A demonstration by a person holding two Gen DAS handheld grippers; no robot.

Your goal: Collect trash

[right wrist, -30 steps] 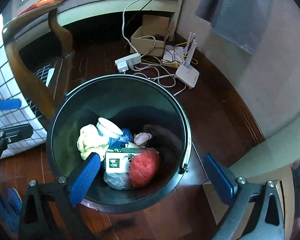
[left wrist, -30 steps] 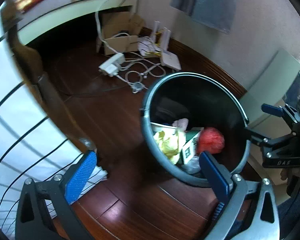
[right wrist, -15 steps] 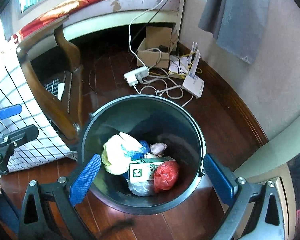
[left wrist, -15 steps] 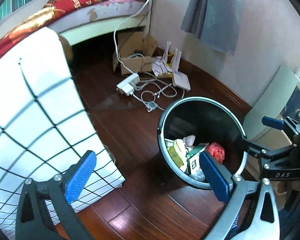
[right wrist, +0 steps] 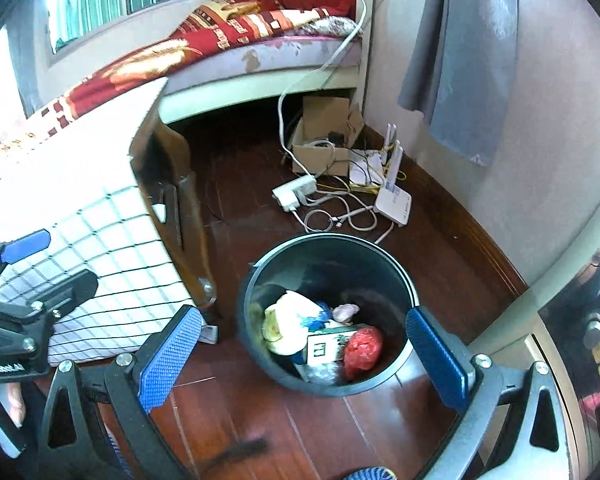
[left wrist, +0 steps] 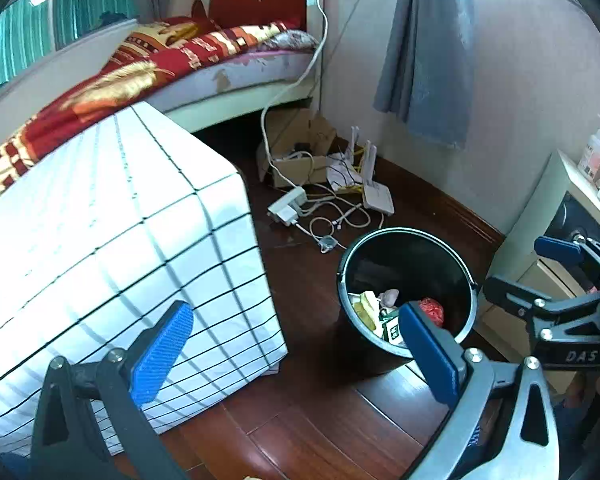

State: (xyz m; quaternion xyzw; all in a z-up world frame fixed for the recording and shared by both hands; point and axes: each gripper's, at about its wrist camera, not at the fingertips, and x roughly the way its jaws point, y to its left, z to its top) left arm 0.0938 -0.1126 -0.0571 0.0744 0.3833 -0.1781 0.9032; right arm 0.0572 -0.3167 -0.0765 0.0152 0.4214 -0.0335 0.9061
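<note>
A black round bin [left wrist: 452,280] [right wrist: 268,280] stands on the dark wood floor, holding trash: a red crumpled bag [right wrist: 363,348], a green-and-white carton [right wrist: 326,346], a white cup and pale wrappers [right wrist: 290,322]. My left gripper [left wrist: 296,354] is open and empty, high above the floor to the left of the bin. Open and empty too, my right gripper [right wrist: 304,352] hovers well above the bin, which shows between its blue pads [right wrist: 436,358]. Each gripper appears at the edge of the other's view.
A table under a white checked cloth [left wrist: 112,248] stands left of the bin. Behind lie a power strip [right wrist: 296,192], tangled cables, a white router [right wrist: 394,204] and a cardboard box [right wrist: 326,140] by the bed. A cabinet [left wrist: 548,216] is at the right.
Both grippers have risen and pulled back from the bin, which now looks smaller. The bed, window and tabletop cloth have come into view. Both stay open.
</note>
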